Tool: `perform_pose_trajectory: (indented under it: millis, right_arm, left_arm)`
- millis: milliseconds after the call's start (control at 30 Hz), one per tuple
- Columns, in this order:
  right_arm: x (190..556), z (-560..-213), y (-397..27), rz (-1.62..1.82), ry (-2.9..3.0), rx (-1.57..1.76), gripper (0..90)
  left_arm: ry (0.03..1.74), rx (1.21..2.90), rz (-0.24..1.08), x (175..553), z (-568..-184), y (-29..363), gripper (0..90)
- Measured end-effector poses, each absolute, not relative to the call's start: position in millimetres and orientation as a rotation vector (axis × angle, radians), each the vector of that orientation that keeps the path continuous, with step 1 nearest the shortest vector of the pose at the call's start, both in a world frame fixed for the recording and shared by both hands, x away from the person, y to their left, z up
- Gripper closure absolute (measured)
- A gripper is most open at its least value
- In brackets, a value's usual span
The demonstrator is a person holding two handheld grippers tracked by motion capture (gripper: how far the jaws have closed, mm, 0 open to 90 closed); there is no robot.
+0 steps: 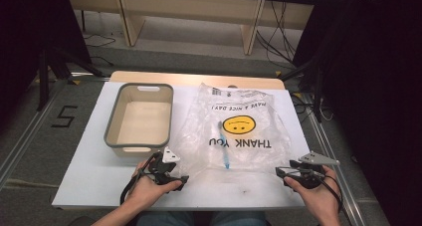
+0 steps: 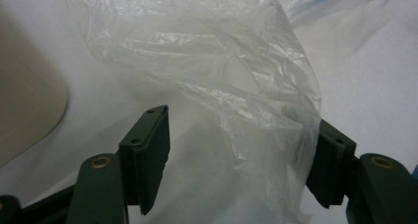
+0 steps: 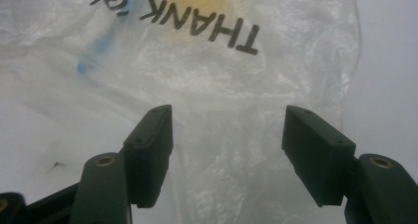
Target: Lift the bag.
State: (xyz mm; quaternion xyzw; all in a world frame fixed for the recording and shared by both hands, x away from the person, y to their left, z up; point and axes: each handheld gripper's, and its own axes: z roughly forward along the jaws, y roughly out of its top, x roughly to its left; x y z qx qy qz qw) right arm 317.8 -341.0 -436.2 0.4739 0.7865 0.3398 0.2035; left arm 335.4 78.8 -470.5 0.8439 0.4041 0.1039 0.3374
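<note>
plastic bag (image 1: 239,131) lies flat mid-table, a blue pen-like thing (image 1: 223,145) blurred inside it. left gripper (image 1: 166,175) gapes around a crumpled edge without pinching; right gripper (image 1: 293,175) gapes too, empty. beside the bag, grey basin (image 1: 113,131) holds nothing.

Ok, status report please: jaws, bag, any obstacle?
Left gripper open, bag film between jaws. Right gripper open, empty. Blue stick inside bag. Basin beside.

Bag (image 1: 239,126) lies right of tub (image 1: 112,124); pen (image 1: 224,146) inside bag.
</note>
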Motion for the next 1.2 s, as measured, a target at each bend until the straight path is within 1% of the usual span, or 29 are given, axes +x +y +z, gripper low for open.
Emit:
perform_pose_trajectory:
  millis: [100,300,467,667,967,1100,1133,1200]
  right_arm:
    - [312,-437,-339,0.930,2.228,1.303,36.5]
    - [305,-441,-339,0.867,2.252,1.289,31.4]
    - [304,-448,-337,0.801,2.298,1.268,32.2]
    - [305,-456,-336,0.732,2.342,1.260,38.0]
    - [306,-463,-340,0.703,2.363,1.292,44.4]
    - [307,-464,-342,0.697,2.367,1.305,48.2]
    - [307,-465,-342,0.698,2.365,1.309,50.7]
    - [308,-466,-343,0.693,2.369,1.312,54.6]
  left_arm:
    - [1.049,2.201,0.269,335,-471,78,35.7]
    - [1.043,2.213,0.274,334,-471,81,35.4]
    - [1.033,2.224,0.271,333,-473,80,34.4]
    - [1.020,2.256,0.251,336,-480,79,33.7]
    - [1.010,2.267,0.239,338,-484,77,32.9]
    - [1.001,2.280,0.258,338,-484,77,35.2]
    - [0.995,2.292,0.270,337,-484,76,37.9]
    - [0.979,2.315,0.297,336,-483,74,38.8]
